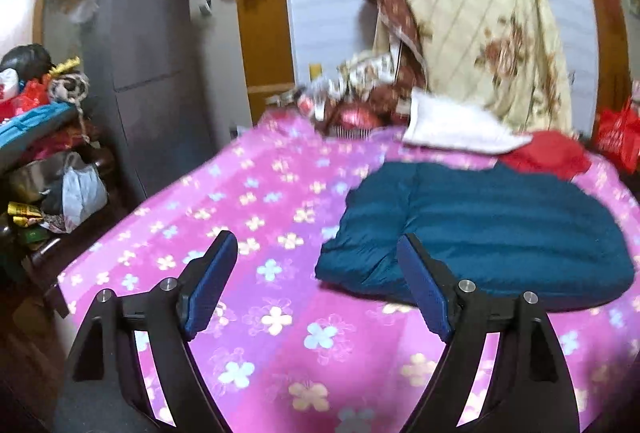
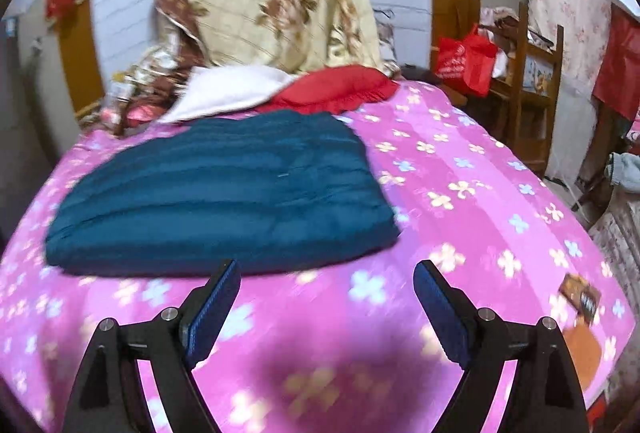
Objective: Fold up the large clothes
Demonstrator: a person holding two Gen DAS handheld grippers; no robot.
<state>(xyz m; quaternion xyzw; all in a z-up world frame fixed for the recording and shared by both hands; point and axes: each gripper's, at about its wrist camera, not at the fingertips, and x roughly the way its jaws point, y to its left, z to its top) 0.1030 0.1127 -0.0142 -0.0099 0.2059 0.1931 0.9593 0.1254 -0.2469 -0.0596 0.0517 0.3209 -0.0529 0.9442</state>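
Left tongs and right tongs spread wide, nothing gripped — folded teal jacket laid on the bed just ahead, red bag seen beyond.

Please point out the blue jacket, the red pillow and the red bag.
blue jacket [image 2: 224,193], right wrist view, middle of the folded top.
red pillow [image 2: 332,87], right wrist view, centre of its face.
red bag [image 2: 466,63], right wrist view, its front.

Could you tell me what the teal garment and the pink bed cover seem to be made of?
Teal garment: probably a padded, down-style jacket in smooth synthetic shell; puffy horizontal quilted ridges suggest it. Pink bed cover: looks like soft, matte fleece or plush with printed flowers, though blur leaves this uncertain.
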